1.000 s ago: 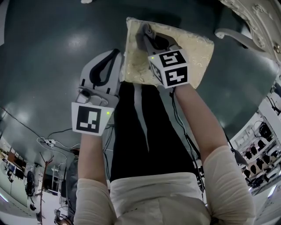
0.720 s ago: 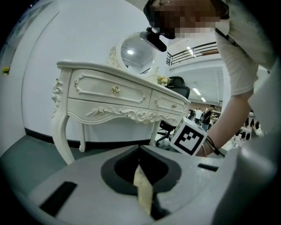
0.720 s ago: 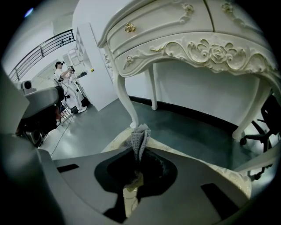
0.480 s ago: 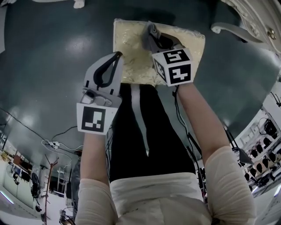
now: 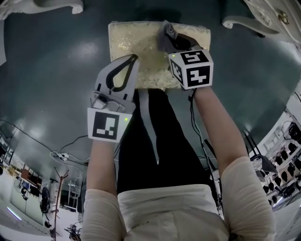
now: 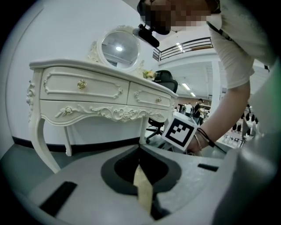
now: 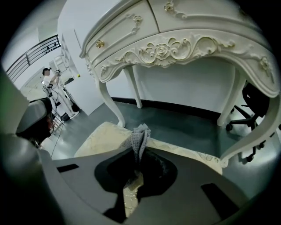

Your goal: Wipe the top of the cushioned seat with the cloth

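Observation:
The cream cushioned seat (image 5: 136,44) lies on the dark floor at the top of the head view. My right gripper (image 5: 166,30) is over its far middle, shut on a grey cloth (image 5: 164,40). From the right gripper view the cloth (image 7: 139,137) stands bunched between the jaws, with the seat (image 7: 99,140) below it. My left gripper (image 5: 135,57) hovers over the seat's near left part, its jaws shut and holding nothing. In the left gripper view its tips (image 6: 139,148) meet, and a cream strip of the seat (image 6: 142,191) shows behind them.
A white carved dressing table (image 7: 175,44) stands just beyond the seat, its legs (image 5: 254,22) at the head view's top right and top left (image 5: 51,5). An office chair (image 7: 253,105) sits behind it. The person's black trousers (image 5: 155,136) are against the seat's near edge.
My right gripper has slid rightward across the seat with the cloth. The left gripper has moved from beside the seat's left edge to over its near left part.

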Tool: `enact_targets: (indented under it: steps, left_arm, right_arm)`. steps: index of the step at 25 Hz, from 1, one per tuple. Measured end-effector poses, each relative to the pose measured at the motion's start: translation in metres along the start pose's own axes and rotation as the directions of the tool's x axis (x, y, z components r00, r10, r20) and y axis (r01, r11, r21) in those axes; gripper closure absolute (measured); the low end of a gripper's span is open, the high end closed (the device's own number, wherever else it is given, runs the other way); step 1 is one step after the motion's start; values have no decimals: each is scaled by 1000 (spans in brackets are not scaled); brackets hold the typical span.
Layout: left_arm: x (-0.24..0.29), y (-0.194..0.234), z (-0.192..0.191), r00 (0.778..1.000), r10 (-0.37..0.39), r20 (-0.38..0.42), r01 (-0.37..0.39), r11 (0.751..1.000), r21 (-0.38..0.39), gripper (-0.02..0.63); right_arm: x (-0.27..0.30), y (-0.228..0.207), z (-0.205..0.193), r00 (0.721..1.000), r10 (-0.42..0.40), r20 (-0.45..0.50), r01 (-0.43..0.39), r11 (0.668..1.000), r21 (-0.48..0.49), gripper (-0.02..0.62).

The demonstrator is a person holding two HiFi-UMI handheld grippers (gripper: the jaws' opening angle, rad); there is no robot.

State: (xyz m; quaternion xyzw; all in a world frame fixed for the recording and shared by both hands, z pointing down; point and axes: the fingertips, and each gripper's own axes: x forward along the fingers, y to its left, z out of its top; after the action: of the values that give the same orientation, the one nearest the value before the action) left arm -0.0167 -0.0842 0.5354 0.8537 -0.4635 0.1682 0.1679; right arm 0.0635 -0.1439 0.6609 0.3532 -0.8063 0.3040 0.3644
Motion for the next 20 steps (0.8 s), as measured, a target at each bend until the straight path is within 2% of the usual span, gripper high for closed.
enact_targets:
  steps: [5, 20]
  left_arm:
    - [17, -19, -1, 1000, -23, -10, 23, 999, 37, 604]
    - [49, -81, 9, 993, -115, -29, 116, 990, 77, 604]
  right_arm:
    - [-10, -31, -13, 1000, -21, -8, 21, 1000, 13, 569]
    - [-56, -103, -46, 993, -114, 8, 113, 990, 82, 568]
